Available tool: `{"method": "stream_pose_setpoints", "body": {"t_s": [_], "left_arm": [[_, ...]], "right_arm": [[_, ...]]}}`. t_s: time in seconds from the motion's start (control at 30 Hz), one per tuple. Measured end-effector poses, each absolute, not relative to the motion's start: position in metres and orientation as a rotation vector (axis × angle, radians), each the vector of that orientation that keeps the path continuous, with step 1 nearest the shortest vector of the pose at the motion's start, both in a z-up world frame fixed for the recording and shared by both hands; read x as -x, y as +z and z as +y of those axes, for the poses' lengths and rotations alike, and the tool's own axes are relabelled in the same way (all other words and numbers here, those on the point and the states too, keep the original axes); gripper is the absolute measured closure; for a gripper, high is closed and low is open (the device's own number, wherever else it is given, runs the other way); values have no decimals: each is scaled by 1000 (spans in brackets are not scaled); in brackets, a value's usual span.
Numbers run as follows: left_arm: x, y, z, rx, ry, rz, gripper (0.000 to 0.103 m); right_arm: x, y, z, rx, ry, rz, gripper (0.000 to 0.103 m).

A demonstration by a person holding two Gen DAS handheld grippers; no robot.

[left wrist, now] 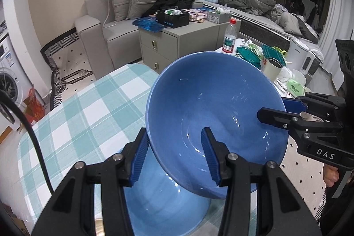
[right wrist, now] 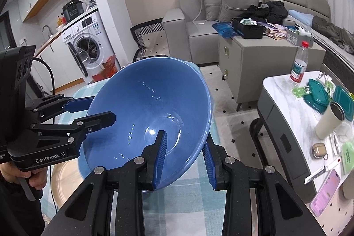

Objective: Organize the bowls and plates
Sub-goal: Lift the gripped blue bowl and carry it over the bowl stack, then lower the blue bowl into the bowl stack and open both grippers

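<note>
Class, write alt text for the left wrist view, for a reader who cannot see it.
Two hand-held grippers hold a tilted blue bowl by its rim above a checked tablecloth: the left hand-held gripper at the near rim, the right hand-held gripper at the right rim. A second blue bowl sits beneath; a sofa stands behind.
</note>
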State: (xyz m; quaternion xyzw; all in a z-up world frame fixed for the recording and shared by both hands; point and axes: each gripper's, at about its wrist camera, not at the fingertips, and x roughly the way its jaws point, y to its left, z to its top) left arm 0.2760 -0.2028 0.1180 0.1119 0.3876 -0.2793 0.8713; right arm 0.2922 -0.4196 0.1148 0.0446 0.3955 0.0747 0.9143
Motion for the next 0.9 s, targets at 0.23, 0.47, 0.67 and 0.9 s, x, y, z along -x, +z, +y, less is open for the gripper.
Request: {"method": "stream_pose_setpoints", "body": {"t_s": [0.23, 0.47, 0.67, 0.9], "left_arm": [[-275, 121, -182, -213, -545, 803, 55], [-274, 121, -164, -200, -517, 802, 55], [-272, 118, -146, -187, -488, 808, 55], [-270, 109, -125, -173, -448, 833, 55]], "right_arm": [[-295, 119, -400, -72, 194, 811, 70], [-298, 121, -382, -56, 225, 810, 70], [-300, 119, -366, -40, 257, 823, 70], [-306, 110, -343, -25, 298, 849, 70]]}}
